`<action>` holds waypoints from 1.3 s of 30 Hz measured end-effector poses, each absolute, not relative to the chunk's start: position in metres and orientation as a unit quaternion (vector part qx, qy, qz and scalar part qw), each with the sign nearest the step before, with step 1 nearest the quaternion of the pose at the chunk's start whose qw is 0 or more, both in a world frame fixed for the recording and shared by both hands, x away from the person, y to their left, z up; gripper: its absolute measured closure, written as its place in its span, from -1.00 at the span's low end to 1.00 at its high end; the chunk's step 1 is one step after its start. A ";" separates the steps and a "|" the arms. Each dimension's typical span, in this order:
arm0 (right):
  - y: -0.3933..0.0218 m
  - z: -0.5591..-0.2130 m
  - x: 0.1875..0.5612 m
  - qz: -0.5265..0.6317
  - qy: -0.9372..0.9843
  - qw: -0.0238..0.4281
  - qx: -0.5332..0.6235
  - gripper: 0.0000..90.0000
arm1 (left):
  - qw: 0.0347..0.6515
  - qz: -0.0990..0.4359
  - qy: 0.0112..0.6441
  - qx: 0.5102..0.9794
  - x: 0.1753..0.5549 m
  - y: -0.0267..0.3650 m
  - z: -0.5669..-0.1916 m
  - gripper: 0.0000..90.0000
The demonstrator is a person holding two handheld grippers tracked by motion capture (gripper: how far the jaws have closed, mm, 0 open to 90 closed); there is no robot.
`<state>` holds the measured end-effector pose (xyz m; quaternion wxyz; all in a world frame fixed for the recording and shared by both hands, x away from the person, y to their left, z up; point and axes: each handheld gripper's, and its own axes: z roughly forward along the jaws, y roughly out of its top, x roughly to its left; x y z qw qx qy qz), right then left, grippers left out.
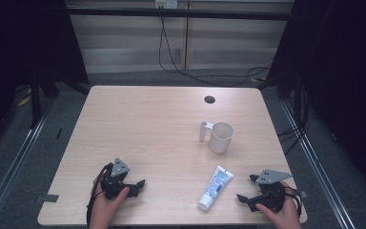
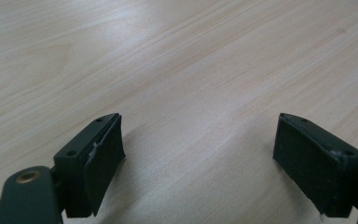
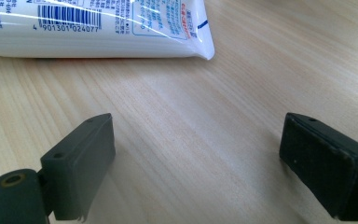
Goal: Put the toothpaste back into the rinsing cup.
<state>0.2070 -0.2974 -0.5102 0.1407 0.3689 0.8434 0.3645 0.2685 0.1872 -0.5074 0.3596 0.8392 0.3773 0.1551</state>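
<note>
Right tool (image 1: 246, 189) rests low at the near right edge of the counter (image 1: 147, 124), jaws spread wide with bare wood between them, nothing gripped. In the right gripper view the jaws face the flat crimped end of a white toothpaste tube (image 3: 98, 28), printed side and barcode up; tube lies near but apart from the jaws. From the high view the tube (image 1: 216, 187) lies flat, just left of the right tool, cap toward the near edge. Left tool (image 1: 134, 186) sits at the near left, held in a hand (image 1: 106, 202), jaws also wide over bare counter. A white mug (image 1: 220, 137) stands upright beyond the tube, well apart. A dark round hole (image 1: 209, 99) marks the counter's far side.
</note>
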 end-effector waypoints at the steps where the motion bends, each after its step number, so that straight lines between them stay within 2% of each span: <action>1: -0.297 -0.510 0.207 0.364 0.843 0.141 0.371 -0.78 | 0.360 0.155 0.377 0.839 0.269 0.187 -0.507 -0.65; 6: -0.293 -0.509 0.206 0.354 0.838 0.145 0.390 -0.77 | 0.360 0.155 0.377 0.839 0.269 0.187 -0.507 -0.65; 9: -0.291 -0.504 0.208 0.341 0.834 0.140 0.410 -0.67 | 0.361 0.155 0.378 0.839 0.269 0.187 -0.507 -0.65; 11: -0.289 -0.500 0.211 0.347 0.818 0.112 0.446 -0.67 | 0.362 0.155 0.380 0.837 0.269 0.187 -0.508 -0.65; 14: -0.280 -0.494 0.215 0.314 0.815 0.104 0.475 -0.58 | 0.363 0.153 0.379 0.837 0.269 0.186 -0.508 -0.65; 19: -0.269 -0.487 0.221 0.306 0.813 0.057 0.493 -0.60 | 0.365 0.152 0.378 0.837 0.270 0.186 -0.508 -0.65; 26: -0.259 -0.479 0.226 0.306 0.802 0.029 0.513 -0.46 | 0.364 0.153 0.378 0.837 0.270 0.186 -0.508 -0.65; 39: -0.231 -0.472 0.236 0.295 0.803 0.031 0.517 -0.45 | 0.362 0.154 0.376 0.839 0.270 0.186 -0.508 -0.65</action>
